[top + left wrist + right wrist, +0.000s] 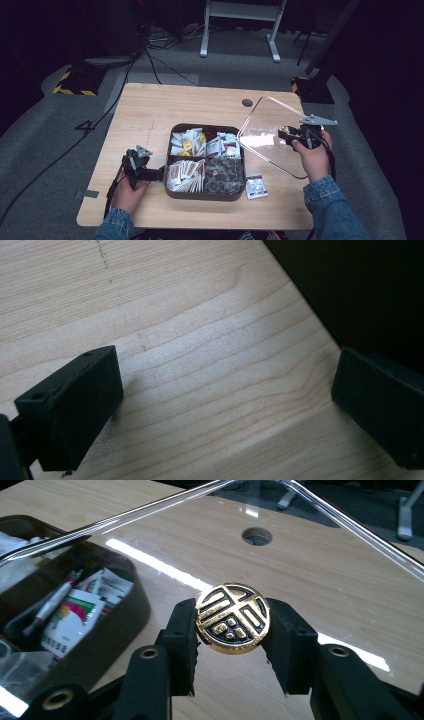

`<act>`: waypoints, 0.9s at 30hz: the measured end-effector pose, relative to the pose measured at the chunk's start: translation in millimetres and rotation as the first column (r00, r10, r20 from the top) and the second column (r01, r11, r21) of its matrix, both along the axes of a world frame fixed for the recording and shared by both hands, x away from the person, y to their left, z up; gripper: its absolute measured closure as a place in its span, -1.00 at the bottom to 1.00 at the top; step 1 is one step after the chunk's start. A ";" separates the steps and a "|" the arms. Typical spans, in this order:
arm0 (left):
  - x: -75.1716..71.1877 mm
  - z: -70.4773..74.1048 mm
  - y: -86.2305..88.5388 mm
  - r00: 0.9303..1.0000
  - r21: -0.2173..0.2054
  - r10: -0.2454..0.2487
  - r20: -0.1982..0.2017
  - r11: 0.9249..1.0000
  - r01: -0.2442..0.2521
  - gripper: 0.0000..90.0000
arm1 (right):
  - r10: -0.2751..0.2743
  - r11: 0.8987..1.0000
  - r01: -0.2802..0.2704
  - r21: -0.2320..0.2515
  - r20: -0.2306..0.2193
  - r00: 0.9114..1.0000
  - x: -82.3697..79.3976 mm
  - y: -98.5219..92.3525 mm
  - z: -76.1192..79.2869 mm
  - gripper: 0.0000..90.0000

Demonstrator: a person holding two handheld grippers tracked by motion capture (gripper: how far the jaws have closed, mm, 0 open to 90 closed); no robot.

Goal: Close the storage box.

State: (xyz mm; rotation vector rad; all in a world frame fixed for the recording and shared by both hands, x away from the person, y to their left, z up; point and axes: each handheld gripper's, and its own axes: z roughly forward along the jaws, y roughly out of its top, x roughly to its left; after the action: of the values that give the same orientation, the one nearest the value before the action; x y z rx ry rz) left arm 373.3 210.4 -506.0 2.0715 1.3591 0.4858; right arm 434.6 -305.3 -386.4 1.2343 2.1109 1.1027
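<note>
A dark brown tray (pixel 204 196) with four compartments of sachets sits mid-table. Its clear lid (pixel 265 150) hangs tilted above the table just right of the tray. My right gripper (pixel 289 135) is shut on the lid's round gold-and-black knob (pixel 233 618), one pad on each side (pixel 233 625). The lid's edge (pixel 150 511) runs across the top of the right gripper view. My left gripper (pixel 156 173) lies low on the table at the tray's left wall. Its jaws stand wide apart over bare wood (pixel 225 405), with the dark tray wall (pixel 360 285) beside one of them.
A single white sachet (pixel 256 186) lies on the table right of the tray's front corner. A round cable hole (pixel 247 102) sits near the table's far edge. Cables and a desk frame lie on the floor beyond.
</note>
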 end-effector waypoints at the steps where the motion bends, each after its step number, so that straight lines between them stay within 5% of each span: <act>1: -0.4 0.0 -0.1 1.000 -0.002 0.001 -0.003 1.000 -0.001 -0.99 | 0.013 1.000 -0.013 0.000 0.000 1.000 -0.1 4.8 1.8 0.31; 12: -1.3 0.0 0.5 1.000 0.000 0.002 -0.001 1.000 -0.002 -0.99 | 0.130 0.992 -0.130 -0.004 -0.003 0.992 -0.1 47.0 13.8 0.31; 27: -0.7 0.0 2.0 1.000 -0.002 0.008 -0.002 1.000 -0.008 -0.99 | 0.252 0.967 -0.253 -0.025 -0.021 0.967 -5.2 94.3 17.2 0.31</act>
State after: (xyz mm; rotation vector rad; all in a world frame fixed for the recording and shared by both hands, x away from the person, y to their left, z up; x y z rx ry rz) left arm 372.6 212.4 -506.0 2.0657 1.3689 0.4859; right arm 429.4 -211.0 -369.2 0.9841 2.3371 1.1667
